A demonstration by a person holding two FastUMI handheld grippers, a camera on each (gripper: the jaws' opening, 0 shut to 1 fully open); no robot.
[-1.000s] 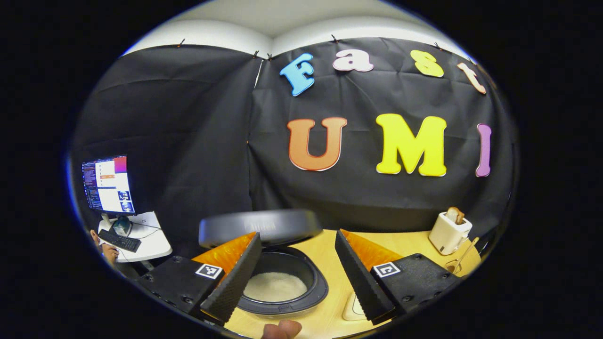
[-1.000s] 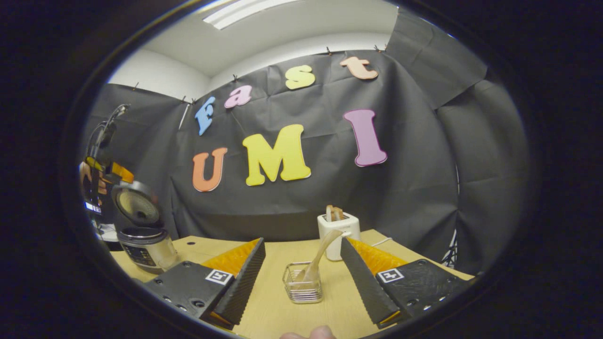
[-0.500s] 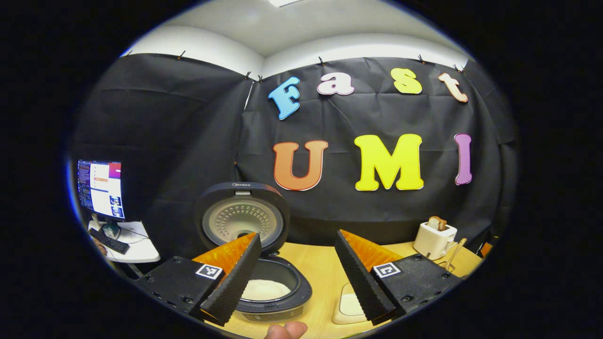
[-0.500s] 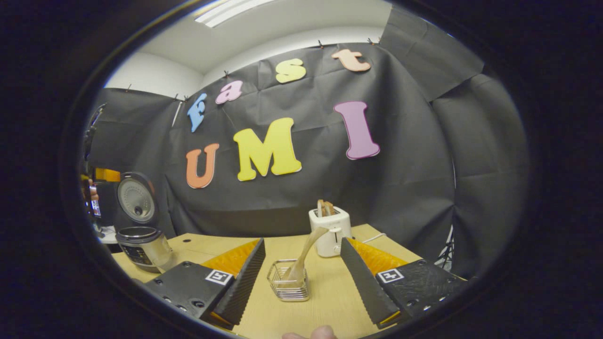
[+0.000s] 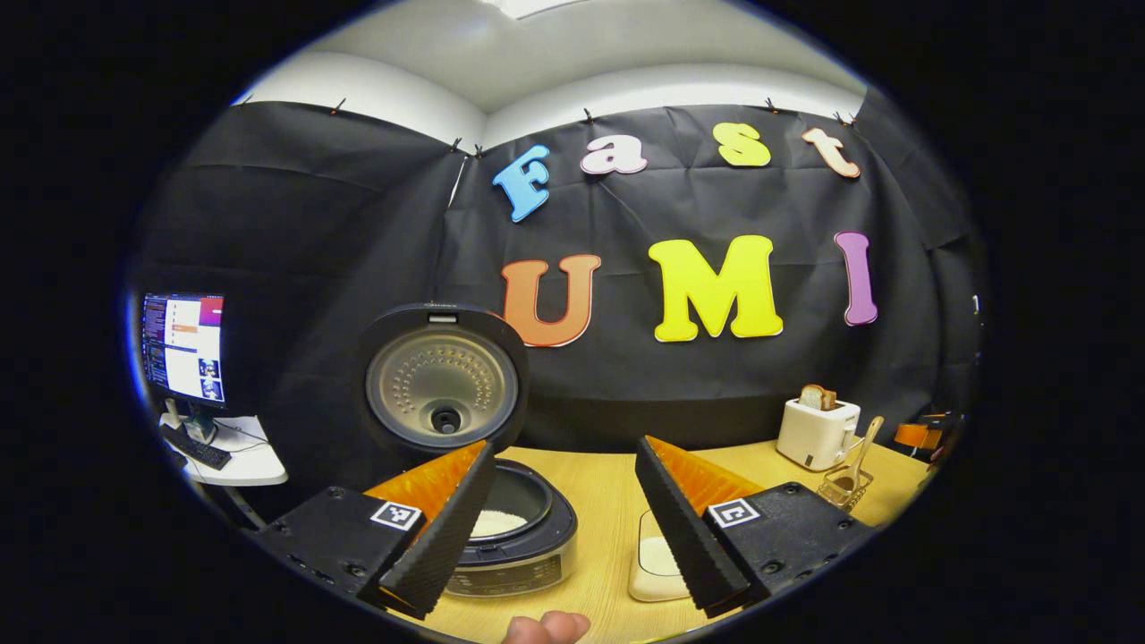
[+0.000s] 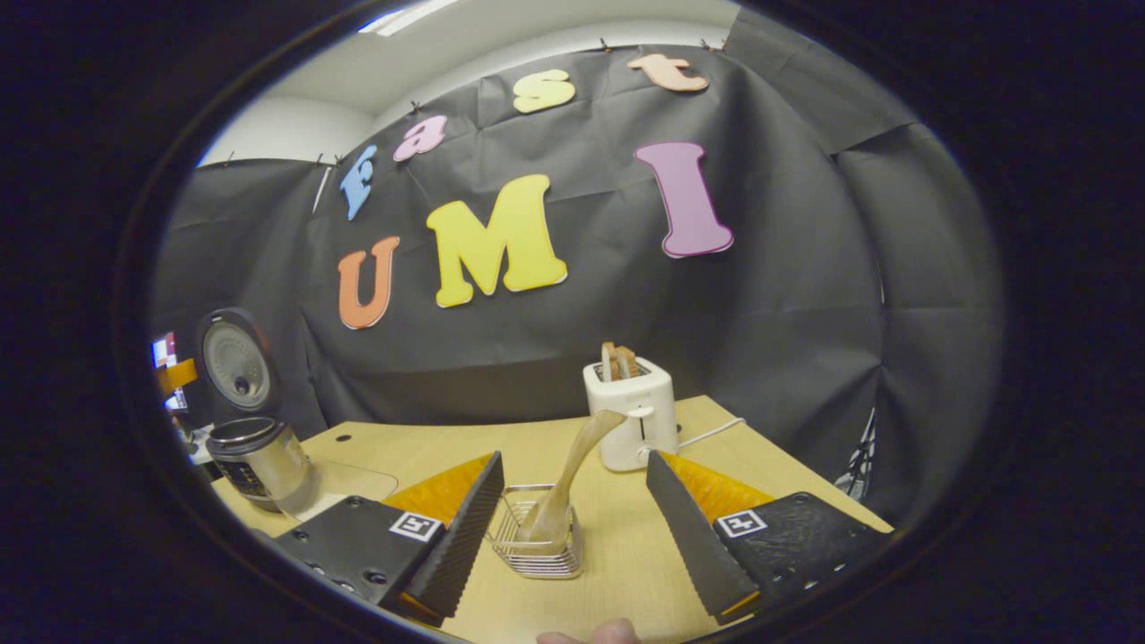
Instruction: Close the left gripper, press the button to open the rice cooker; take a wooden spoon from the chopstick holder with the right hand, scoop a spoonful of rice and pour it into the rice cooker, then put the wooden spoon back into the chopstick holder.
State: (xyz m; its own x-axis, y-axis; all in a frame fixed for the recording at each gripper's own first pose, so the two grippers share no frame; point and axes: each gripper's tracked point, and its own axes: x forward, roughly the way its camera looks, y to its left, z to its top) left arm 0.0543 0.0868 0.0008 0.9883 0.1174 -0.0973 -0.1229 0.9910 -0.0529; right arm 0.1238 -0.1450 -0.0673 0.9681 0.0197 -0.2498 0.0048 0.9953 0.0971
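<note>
Pale wood-grain covers the worktop [image 6: 617,572], and on it the rice cooker [image 5: 514,546] stands with its round lid [image 5: 443,380] swung fully upright, the dimpled metal inner plate facing forward. White rice lies low in its dark inner pot. Just right of the cooker, a shallow cream dish [image 5: 653,568] holds more white rice, partly hidden behind one finger of the left gripper [image 5: 564,523]. That gripper's jaws stand wide apart and hold nothing, above the worktop in front of the cooker.

In the right gripper view, a small wire chopstick holder [image 6: 537,541] sits between the spread fingers of the right gripper [image 6: 572,528], whose jaws are also wide open and empty. A wooden spoon [image 6: 568,478] stands in the holder, bowl down, its curved handle leaning up to the right, clear of both fingers. Behind it a white toaster [image 6: 631,416] carries slices of bread, with its cord trailing toward the worktop's right edge. Bare worktop lies between the holder and the cooker.
</note>
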